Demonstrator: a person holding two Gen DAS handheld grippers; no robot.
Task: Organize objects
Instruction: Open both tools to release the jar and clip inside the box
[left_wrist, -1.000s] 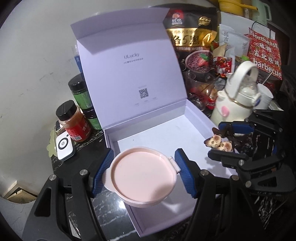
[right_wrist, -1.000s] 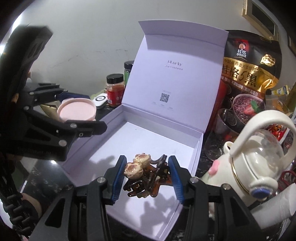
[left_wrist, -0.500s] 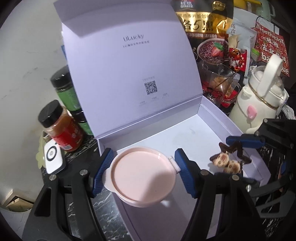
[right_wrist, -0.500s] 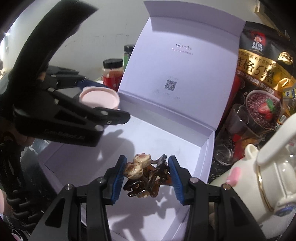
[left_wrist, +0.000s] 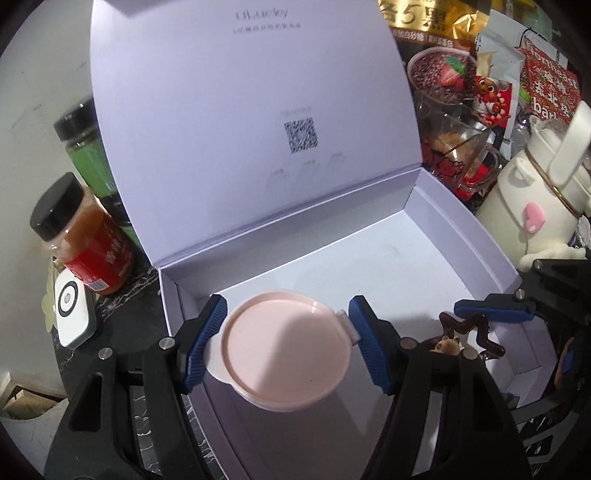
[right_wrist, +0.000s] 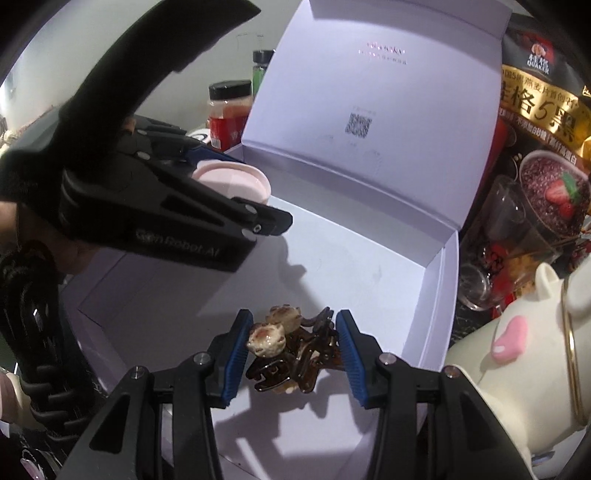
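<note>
One pink container, one hair clip, both over open box.

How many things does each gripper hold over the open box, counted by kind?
Pink tub, in the left gripper: 1
Brown hair clip, in the right gripper: 1
Total: 2, both over the box.

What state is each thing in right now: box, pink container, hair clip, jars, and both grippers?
white box: lid open and upright, nothing lying inside
pink container: lid on, held over the box
hair clip: held over the box
red jar: capped, upright
green jar: capped, upright
left gripper: shut on pink container
right gripper: shut on hair clip
</note>
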